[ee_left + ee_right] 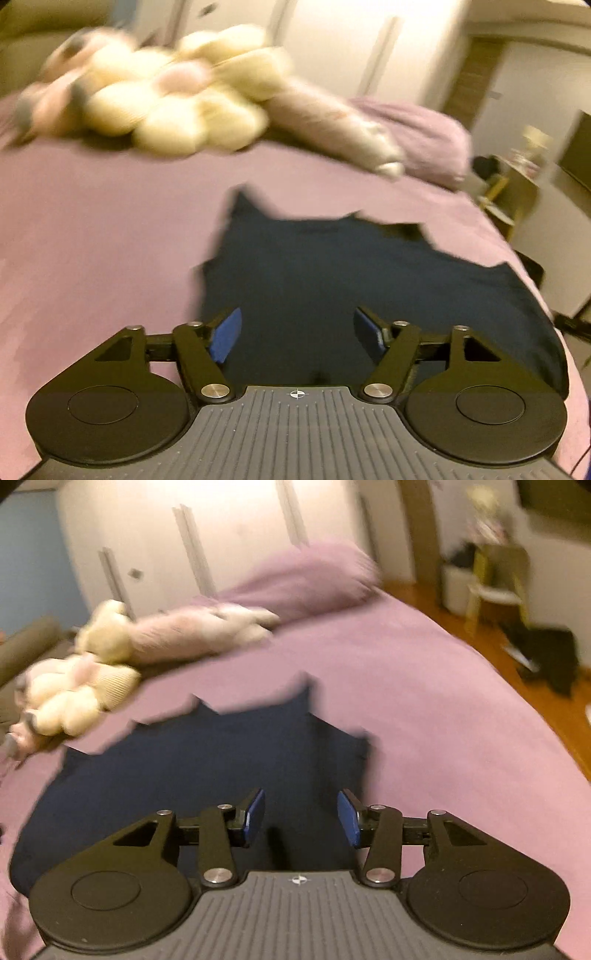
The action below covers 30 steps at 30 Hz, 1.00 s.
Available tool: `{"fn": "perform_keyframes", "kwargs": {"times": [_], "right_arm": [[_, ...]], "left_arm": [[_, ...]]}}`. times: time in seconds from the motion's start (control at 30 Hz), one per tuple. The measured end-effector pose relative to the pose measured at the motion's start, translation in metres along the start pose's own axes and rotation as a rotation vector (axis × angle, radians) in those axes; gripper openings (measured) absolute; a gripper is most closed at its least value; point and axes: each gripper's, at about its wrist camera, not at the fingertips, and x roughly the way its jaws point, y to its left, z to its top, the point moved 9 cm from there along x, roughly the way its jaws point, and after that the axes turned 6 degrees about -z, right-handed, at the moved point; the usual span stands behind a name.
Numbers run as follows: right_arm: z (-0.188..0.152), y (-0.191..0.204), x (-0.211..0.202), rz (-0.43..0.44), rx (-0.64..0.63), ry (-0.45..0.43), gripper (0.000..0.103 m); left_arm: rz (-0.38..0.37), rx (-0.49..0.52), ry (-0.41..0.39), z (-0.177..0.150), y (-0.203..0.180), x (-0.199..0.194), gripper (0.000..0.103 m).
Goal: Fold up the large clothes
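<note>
A dark navy garment (351, 273) lies spread flat on a bed covered with a pink-purple sheet (92, 221). It also shows in the right wrist view (207, 764). My left gripper (297, 332) is open and empty, with blue pads, over the garment's near left part. My right gripper (301, 818) is open and empty over the garment's near right part, close to its right edge. Both views are blurred by motion.
Cream and pink plush toys (166, 92) lie at the far side of the bed, also in the right wrist view (110, 657). A purple pillow (306, 579) lies behind. White wardrobe doors (221, 535) stand beyond. A small chair (495, 583) stands on the wooden floor to the right.
</note>
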Motion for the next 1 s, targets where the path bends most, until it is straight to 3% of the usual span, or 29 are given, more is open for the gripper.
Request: {"fn": "perform_keyframes", "kwargs": {"times": [0.03,0.1,0.17,0.27,0.37,0.53,0.67,0.77,0.93,1.0], "right_arm": [[0.003,0.027,0.014,0.046,-0.031,-0.024,0.031],[0.002,0.066,0.044,0.076,-0.098,-0.023,0.016],[-0.004,0.102,0.083,0.069,-0.201,0.001,0.011],[-0.01,0.135,0.131,0.077,-0.242,0.048,0.011],[-0.023,0.145,0.154,0.045,-0.311,0.034,0.011],[-0.034,0.129,0.184,0.073,-0.209,0.042,0.008],[-0.025,0.125,0.182,0.072,-0.198,0.056,0.008],[-0.003,0.092,0.168,-0.043,-0.223,-0.002,0.008],[0.02,-0.003,0.16,-0.266,-0.178,-0.029,0.008],[0.01,-0.025,0.164,-0.236,-0.093,-0.008,0.008]], "left_arm": [[-0.002,0.029,-0.019,0.001,-0.015,0.016,0.086],[0.01,0.041,-0.032,0.005,-0.038,0.053,0.087],[0.027,0.012,-0.043,0.01,-0.044,0.09,0.087],[0.112,-0.021,-0.032,0.012,-0.033,0.135,0.087],[0.261,0.076,-0.035,0.001,-0.01,0.157,0.089],[0.311,0.101,-0.018,-0.007,0.001,0.172,0.095],[0.29,0.071,-0.024,0.0,0.009,0.161,0.095],[0.345,0.079,-0.031,0.007,0.028,0.152,0.097],[0.36,0.032,-0.037,0.007,0.049,0.15,0.097],[0.359,0.028,-0.04,0.005,0.05,0.152,0.097]]}}
